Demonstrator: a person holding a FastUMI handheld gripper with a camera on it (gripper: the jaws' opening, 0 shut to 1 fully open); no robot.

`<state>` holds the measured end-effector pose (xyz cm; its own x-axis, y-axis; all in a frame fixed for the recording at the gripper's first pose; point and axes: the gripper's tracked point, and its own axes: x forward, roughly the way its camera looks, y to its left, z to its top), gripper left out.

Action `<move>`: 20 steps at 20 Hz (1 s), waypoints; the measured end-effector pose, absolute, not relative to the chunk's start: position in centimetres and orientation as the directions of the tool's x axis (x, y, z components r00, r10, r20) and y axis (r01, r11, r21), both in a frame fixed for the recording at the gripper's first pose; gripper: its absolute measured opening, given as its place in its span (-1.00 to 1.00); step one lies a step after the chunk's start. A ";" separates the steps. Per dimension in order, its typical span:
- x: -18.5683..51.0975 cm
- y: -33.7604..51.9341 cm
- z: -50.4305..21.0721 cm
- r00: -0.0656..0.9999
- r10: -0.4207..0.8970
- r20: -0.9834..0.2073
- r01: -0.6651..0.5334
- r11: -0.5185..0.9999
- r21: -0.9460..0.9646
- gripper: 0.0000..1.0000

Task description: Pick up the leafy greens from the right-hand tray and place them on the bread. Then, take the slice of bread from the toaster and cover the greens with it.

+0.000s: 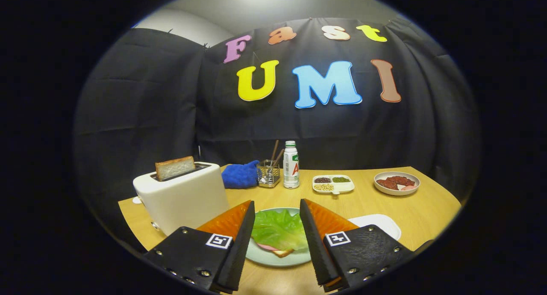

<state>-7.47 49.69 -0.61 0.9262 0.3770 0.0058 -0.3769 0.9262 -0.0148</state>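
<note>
Between tool (pixel 277 209) fingers, spread apart: leafy greens (pixel 280 229) on bread (pixel 283 252), untouched.

crinkled leafy greens (pixel 280 230) flat atop bread (pixel 283 252); toasted slice (pixel 174 167) upright in the toaster (pixel 183 197)

A staged kitchen booth: toaster (pixel 181 196) and food dishes on a cloth-backed table (pixel 427 209).
</note>
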 end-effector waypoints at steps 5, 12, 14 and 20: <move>-9.1 55.7 0.0 0.902 0.432 -0.003 -0.432 0.902 -0.022 0.30; -10.6 63.8 1.0 0.872 0.489 -0.012 -0.490 0.872 -0.025 0.30; -11.0 66.0 1.3 0.861 0.509 -0.020 -0.509 0.860 -0.043 0.30; -10.7 70.6 0.8 0.838 0.544 -0.054 -0.546 0.837 -0.039 0.30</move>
